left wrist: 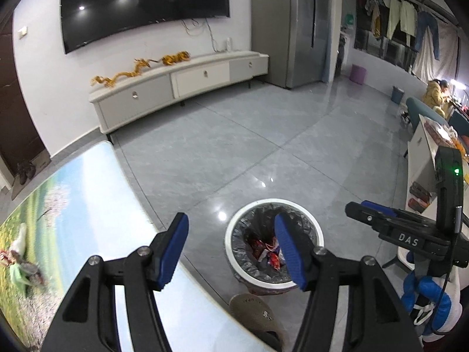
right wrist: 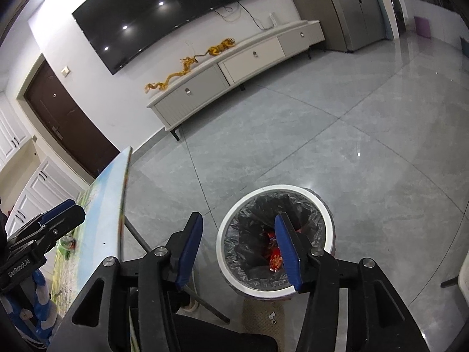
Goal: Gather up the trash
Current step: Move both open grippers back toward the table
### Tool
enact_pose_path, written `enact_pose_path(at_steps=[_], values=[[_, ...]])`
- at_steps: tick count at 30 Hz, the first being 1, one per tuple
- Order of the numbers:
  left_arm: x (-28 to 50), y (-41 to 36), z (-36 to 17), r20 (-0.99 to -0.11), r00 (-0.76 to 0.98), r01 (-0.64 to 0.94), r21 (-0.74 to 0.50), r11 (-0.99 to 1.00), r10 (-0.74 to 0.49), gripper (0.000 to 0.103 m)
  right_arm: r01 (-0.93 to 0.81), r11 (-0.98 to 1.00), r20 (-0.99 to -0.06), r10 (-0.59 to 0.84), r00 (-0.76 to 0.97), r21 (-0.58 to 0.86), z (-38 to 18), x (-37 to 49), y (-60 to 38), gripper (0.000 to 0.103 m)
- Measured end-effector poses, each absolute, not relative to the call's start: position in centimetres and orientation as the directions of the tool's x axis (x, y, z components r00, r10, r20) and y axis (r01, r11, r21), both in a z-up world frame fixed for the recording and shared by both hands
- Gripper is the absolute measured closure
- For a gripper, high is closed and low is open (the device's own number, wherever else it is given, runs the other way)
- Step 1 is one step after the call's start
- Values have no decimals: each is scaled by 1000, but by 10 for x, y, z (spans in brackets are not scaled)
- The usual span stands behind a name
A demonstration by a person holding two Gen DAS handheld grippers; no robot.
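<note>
Both claws are hanging released, nothing between the pads: left gripper (left wrist: 231,252) low centre of its view, right gripper (right wrist: 240,252) likewise. Table (left wrist: 88,205), scenic-printed, is filling lower left; leftover scraps (left wrist: 20,261) are lying on it at the far left edge, too blurred to identify. Bin (left wrist: 274,284), white-rimmed and black-lined, is sitting on the floor, bottom centre. Wrappers (left wrist: 268,253) are resting inside. Risks, judging: swinging back could clip the table edge or knock the bin; flimsy scraps could slip loose.

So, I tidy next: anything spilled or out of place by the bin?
Nothing spilled: the wrappers lie inside the lined bin. Leftover trash remains on the table; a slipper sits against the bin.
</note>
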State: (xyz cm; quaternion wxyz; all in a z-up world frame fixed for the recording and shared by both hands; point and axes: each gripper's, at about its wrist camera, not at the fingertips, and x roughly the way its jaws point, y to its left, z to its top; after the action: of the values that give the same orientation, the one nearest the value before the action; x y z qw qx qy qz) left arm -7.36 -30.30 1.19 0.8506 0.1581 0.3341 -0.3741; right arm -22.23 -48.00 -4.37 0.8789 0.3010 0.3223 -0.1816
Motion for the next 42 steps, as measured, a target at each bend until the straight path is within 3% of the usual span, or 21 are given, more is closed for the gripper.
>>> enact_pose_path(at_steps=[13, 28, 30, 32, 42], values=[[-85, -216, 38, -578, 631, 645, 20, 764, -517, 43, 461, 816, -623, -166, 764, 349, 4, -223, -428, 50], [-95, -104, 56, -488, 722, 525, -73, 848, -490, 43, 454, 884, -516, -339, 786, 111, 77, -219, -332, 43], [-98, -89, 59, -471, 737, 511, -81, 856, -484, 43, 456, 884, -497, -353, 793, 100, 85, -223, -321, 36], [-98, -78, 62, -458, 752, 498, -79, 864, -475, 43, 445, 890, -459, -355, 815, 102, 92, -228, -311, 27], [-105, -19, 72, -395, 825, 414, -64, 908, -404, 43, 331, 932, -411, -247, 877, 146, 114, -232, -274, 25]])
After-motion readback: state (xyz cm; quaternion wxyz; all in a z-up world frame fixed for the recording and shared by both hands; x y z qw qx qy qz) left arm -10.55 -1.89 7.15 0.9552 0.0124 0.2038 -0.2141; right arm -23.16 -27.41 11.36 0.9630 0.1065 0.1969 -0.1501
